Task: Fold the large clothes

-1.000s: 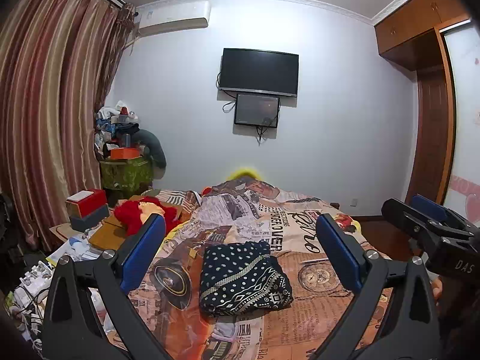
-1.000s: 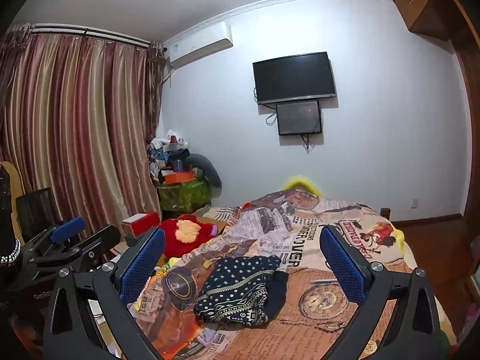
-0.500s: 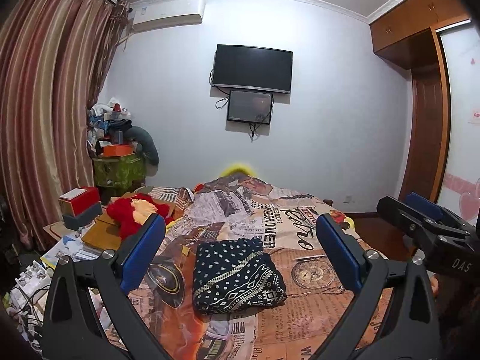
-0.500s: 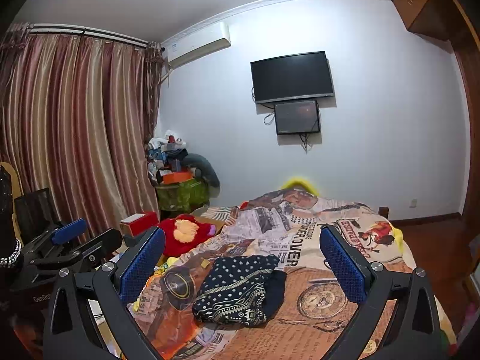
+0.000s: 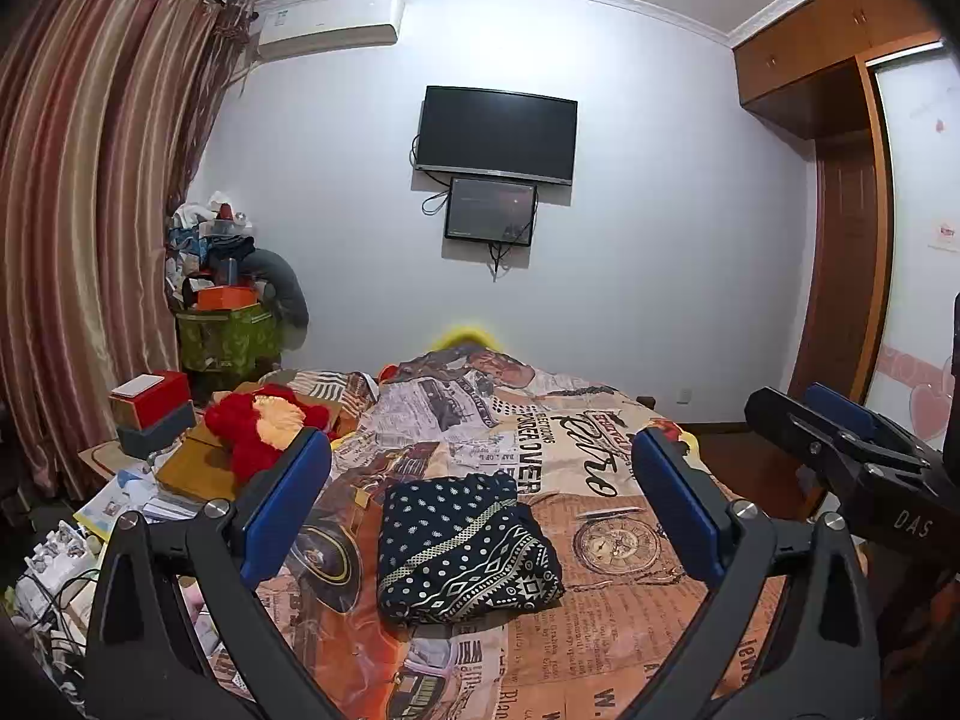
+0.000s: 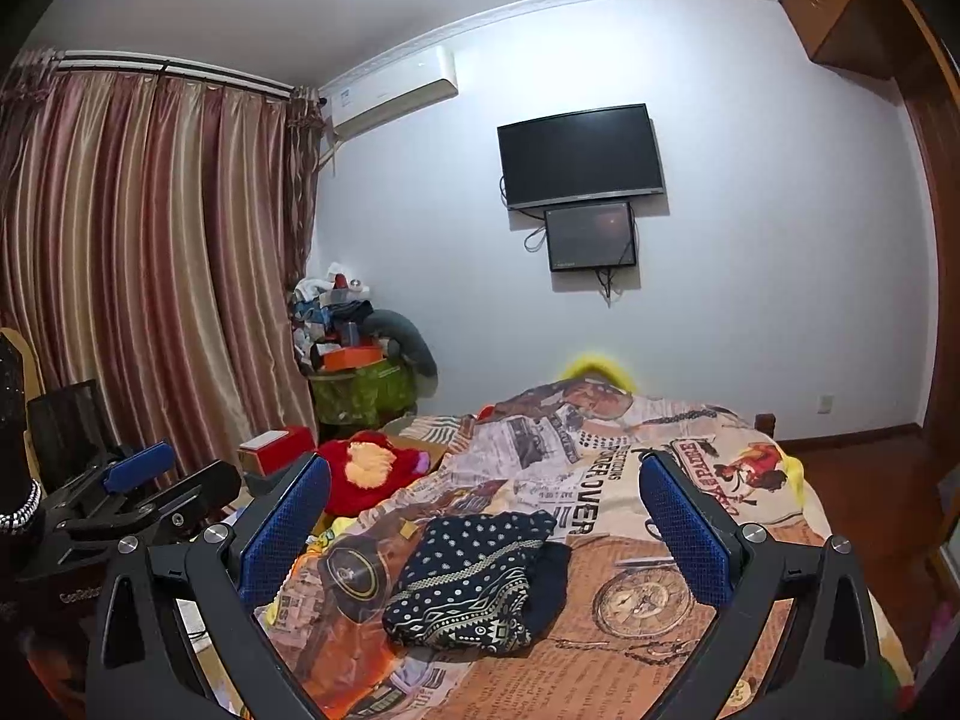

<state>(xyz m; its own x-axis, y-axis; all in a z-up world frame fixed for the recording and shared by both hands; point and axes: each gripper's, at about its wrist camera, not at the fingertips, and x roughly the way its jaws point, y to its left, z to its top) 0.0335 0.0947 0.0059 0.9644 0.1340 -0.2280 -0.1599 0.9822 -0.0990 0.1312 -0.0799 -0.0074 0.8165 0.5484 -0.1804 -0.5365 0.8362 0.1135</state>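
Now, from the left wrist, the left gripper [image 5: 480,492] is spread wide above the folded dark dotted garment [image 5: 465,546] on the newspaper-print bedspread [image 5: 630,618], and from the right wrist, the right gripper [image 6: 483,510] is spread too over this soft, light-looking garment [image 6: 465,576], best pinched at an edge.

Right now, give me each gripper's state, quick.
Left gripper: open, holding nothing.
Right gripper: open, holding nothing.
Folded dark patterned garment lies on the bed, untouched.
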